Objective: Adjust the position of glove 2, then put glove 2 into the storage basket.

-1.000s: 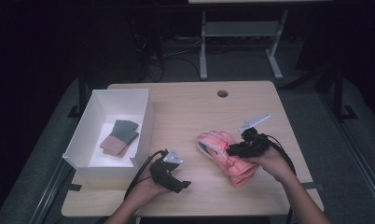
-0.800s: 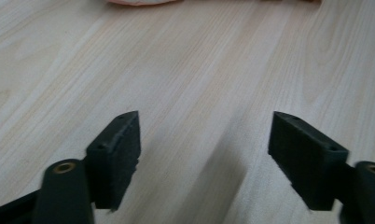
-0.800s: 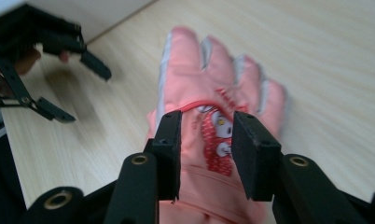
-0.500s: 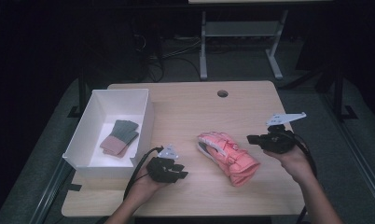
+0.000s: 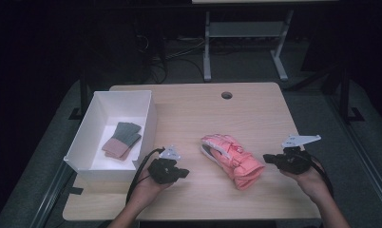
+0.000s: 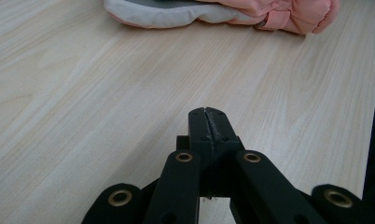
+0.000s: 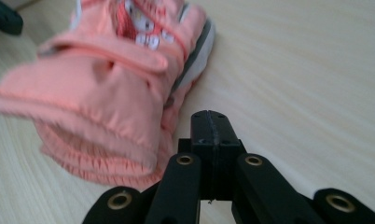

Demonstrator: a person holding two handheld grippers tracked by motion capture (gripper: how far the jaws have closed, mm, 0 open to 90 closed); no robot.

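Observation:
A pink padded glove point(image 5: 231, 157) lies on the wooden table point(image 5: 198, 118), between my two grippers. My left gripper point(image 5: 183, 174) rests low on the table to the glove's left, shut with nothing in its jaws. In the left gripper view its tips point(image 6: 207, 115) are pressed together and the glove point(image 6: 251, 14) lies ahead. My right gripper point(image 5: 267, 159) sits just right of the glove's cuff, also shut and empty. In the right gripper view its tips point(image 7: 209, 117) are closed and the glove point(image 7: 115, 88) fills the left side.
A white open box point(image 5: 89, 137) stands at the table's left, holding a folded grey-green and pink cloth item point(image 5: 121, 140). A round cable hole point(image 5: 226, 95) is near the table's far edge. A metal stand point(image 5: 241, 33) stands on the floor behind.
My right gripper has drawn away from the glove to the right and come down lower. The glove stays on the table. My left gripper has barely moved.

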